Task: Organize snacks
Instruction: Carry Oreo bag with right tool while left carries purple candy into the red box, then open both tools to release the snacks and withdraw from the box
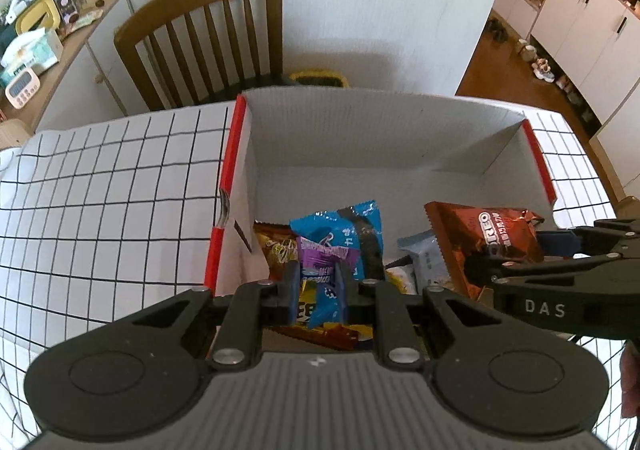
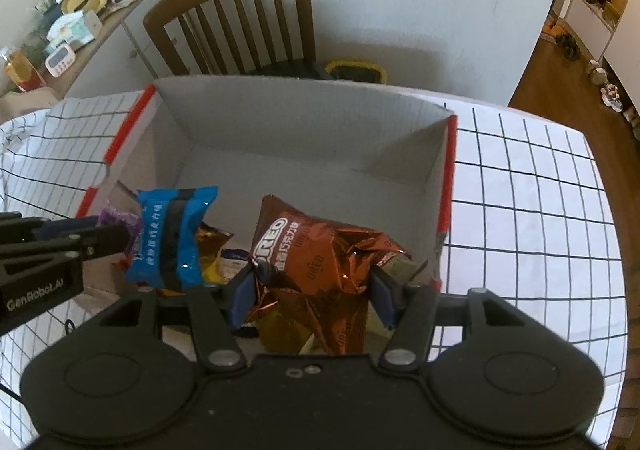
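A white cardboard box with red edges stands on the checked tablecloth. My left gripper is shut on a blue snack packet with a purple packet in front of it, held over the box's near left corner; the blue packet shows in the right wrist view. My right gripper is shut on a brown foil Oreo bag, held over the box's near right part; the bag shows in the left wrist view. Several other packets lie on the box floor.
A wooden chair stands behind the table. A side cabinet with clutter is at the far left. A yellow-rimmed bin sits on the floor behind the box. The tablecloth spreads on both sides of the box.
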Available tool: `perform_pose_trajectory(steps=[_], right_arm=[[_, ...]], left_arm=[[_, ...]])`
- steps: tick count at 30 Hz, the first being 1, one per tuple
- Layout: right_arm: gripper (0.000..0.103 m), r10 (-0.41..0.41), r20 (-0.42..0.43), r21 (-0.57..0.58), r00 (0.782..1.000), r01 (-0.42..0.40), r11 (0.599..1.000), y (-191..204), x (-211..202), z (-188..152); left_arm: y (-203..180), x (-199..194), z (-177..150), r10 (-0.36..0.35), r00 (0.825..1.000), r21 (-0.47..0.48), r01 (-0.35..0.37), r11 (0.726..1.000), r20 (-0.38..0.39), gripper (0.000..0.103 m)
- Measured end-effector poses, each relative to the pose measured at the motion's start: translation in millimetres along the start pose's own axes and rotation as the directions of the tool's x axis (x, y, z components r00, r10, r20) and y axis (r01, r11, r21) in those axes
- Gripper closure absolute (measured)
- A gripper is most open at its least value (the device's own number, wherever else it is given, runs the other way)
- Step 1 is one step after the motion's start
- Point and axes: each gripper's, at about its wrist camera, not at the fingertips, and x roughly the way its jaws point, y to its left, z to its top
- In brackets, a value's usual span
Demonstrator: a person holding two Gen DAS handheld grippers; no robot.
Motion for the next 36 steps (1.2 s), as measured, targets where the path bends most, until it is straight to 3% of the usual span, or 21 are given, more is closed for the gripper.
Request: perform_pose_trajectory(steps=[13, 18, 22, 25, 27, 29, 32, 36], right_arm=[[0.037, -0.036, -0.015, -0.01, 0.999, 0.035, 0.999, 4, 14, -5], [0.022, -0.045, 0.01, -0.013, 0.999, 0.045, 0.999, 5, 2, -9], [0.019, -0.039, 0.025, -0.018, 0.999, 0.039, 0.999, 7, -11, -14], [0.015, -0.023, 0.037, -0.026, 0.999, 0.024, 0.999, 9, -21, -15], [0.013, -0.015, 0.042, -0.032, 0.999, 0.016, 0.999, 12, -29, -18], [0.012, -0.006, 0.048, -0.037, 0.999, 0.008, 0.999, 13, -37, -20], [0.011, 0.004, 0.062, -0.035, 0.998, -0.001, 0.999, 15, -49, -23], [0.001, 0.022, 0.072, -0.039, 0.997, -0.019, 0.999, 19, -61, -28]], left_arm=[[2, 21, 1, -0.017, 0.999, -0.004, 0.017, 1.0, -0.035, 0.085], [2, 26, -2, -0.022, 0.998, -0.014, 0.021, 1.0, -0.058, 0.084], [2, 20, -7, -0.028, 0.998, -0.014, 0.027, 1.0, -0.054, 0.079], [0, 9, -14, -0.021, 0.999, -0.003, 0.021, 1.0, -0.038, 0.072], [1, 2, -17, -0.022, 0.999, -0.005, 0.022, 1.0, -0.027, 0.062], [3, -8, -20, -0.028, 1.0, -0.011, 0.028, 1.0, -0.009, 0.045], [8, -20, -24, -0.033, 0.999, -0.02, 0.033, 0.999, 0.011, 0.042], [13, -36, -29, -0.039, 0.999, -0.023, 0.04, 0.999, 0.033, 0.032]])
